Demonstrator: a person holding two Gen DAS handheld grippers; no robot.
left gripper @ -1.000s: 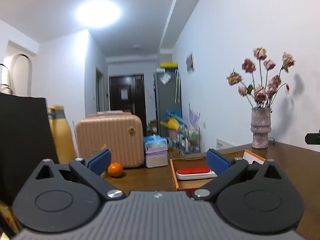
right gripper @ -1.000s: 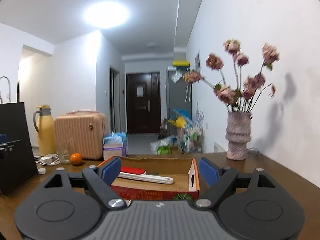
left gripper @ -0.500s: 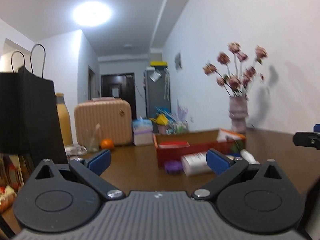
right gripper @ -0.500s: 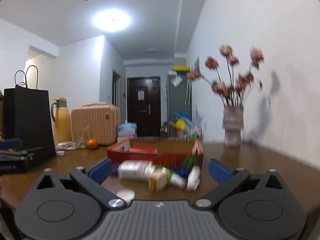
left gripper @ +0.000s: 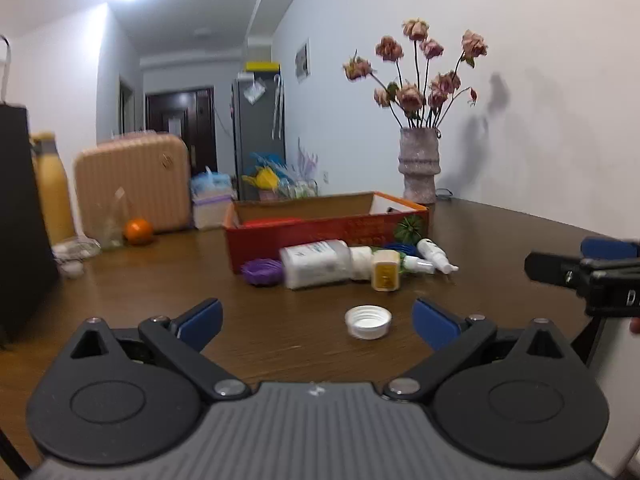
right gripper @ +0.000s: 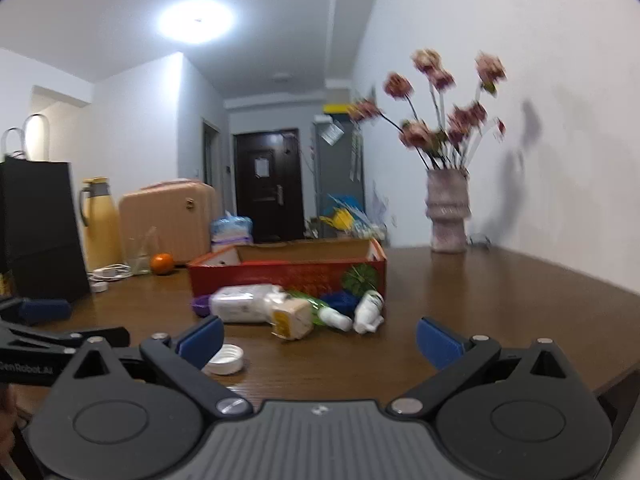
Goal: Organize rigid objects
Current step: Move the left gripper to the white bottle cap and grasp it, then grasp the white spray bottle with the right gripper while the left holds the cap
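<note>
A white bottle (left gripper: 314, 263), a small yellow-labelled box (left gripper: 385, 274), spray bottles (left gripper: 435, 254) and a purple ribbed piece (left gripper: 262, 271) lie clustered on the wooden table (left gripper: 280, 324), touching the red cardboard box (left gripper: 320, 230). A white cap (left gripper: 368, 321) sits apart, nearer. The left gripper (left gripper: 316, 318) and right gripper (right gripper: 320, 336) both gape wide, empty. A vase (left gripper: 419, 168) stands behind.

From my seat the flowers (right gripper: 440, 108) smeared into blur on the right wrist view. The black bag (left gripper: 18, 216) ran off the left edge. The red box (left gripper: 320, 228) hid most of its contents, and bottle labels stayed unreadable.
</note>
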